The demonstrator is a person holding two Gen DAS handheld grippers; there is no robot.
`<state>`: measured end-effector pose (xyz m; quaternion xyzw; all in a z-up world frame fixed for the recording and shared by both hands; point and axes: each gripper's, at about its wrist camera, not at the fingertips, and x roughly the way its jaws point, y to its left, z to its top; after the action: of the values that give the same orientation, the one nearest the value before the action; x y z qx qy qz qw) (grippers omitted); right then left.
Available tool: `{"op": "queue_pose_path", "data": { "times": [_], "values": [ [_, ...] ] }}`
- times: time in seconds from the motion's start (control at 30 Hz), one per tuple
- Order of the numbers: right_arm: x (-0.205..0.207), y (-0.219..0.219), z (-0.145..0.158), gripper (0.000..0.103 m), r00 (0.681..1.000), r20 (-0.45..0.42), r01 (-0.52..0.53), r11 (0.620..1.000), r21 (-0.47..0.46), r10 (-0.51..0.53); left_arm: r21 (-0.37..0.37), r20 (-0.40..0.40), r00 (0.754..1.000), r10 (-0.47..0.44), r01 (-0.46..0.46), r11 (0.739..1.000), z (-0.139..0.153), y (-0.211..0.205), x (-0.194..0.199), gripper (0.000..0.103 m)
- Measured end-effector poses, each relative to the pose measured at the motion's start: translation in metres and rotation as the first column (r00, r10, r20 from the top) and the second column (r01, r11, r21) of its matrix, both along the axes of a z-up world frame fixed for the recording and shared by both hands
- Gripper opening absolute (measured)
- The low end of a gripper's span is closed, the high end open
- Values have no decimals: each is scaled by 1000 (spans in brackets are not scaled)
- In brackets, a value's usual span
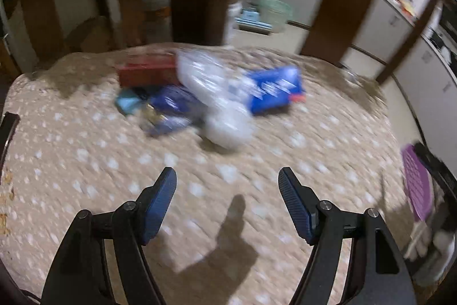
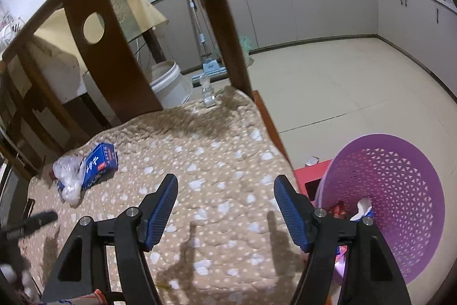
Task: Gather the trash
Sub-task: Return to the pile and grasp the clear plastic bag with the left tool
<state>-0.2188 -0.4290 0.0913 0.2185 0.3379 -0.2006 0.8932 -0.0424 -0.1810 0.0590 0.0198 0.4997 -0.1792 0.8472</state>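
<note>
left gripper [image 1: 227,182] jaws apart, empty | right gripper [image 2: 225,189] same | basket [image 2: 400,162] beside bed

Table cover [image 2: 217,150]: beige-tan, scattered with pale white blotches; a darker brown patch at its far edge. Basket [image 2: 400,190]: purple, its wall pierced in a lattice of small triangles. Carton [image 2: 100,165]: blue with white lettering and a small red mark. Crumpled plastic bag [image 2: 68,176]: clear to whitish. Flat box [image 1: 145,72]: dark red. Small packet [image 1: 127,102]: teal. Left gripper [image 1: 227,185]: black frame, blue ribbed pads. Right gripper [image 2: 225,190]: the same black and blue. Chair back [image 2: 94,27]: dark brown wood. Cabinets [image 2: 328,7]: light grey with black handles. Bucket [image 2: 168,82]: white. Floor [image 2: 342,82]: cream tile.
</note>
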Motion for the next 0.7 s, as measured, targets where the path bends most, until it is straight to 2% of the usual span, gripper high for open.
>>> {"op": "queue_pose_path", "data": {
  "times": [0.17,0.27,0.37,0.4,0.43,0.47,0.53,0.7],
  "values": [
    [10,5,-6,74,1000,-20,-20,1000,8,20,25,-7,1000,16,-16,1000,-15,-12,35,73],
    [13,5,-9,74,999,-31,-27,1000,9,28,28,-25,999,-24,25,999,-26,-28,51,73],
    [16,6,-12,74,998,-41,-37,999,10,37,71,-40,998,-48,51,996,-39,-44,61,71],
    [17,6,-12,74,998,-44,-42,999,11,42,80,-39,999,-38,41,996,-42,-46,63,58],
    [18,7,-13,74,998,-47,-47,999,9,47,92,-30,999,-21,24,995,-42,-45,63,38],
    [18,9,-14,74,997,-51,-52,999,5,52,94,-27,1000,-9,12,996,-41,-43,63,38],
    [21,13,-16,74,996,-58,-70,998,0,70,14,-46,999,0,0,1000,-32,-28,59,37],
    [27,24,-18,74,991,-62,-115,993,-1,115,-87,-48,999,-10,6,996,-7,7,26,37]
  ]
}}
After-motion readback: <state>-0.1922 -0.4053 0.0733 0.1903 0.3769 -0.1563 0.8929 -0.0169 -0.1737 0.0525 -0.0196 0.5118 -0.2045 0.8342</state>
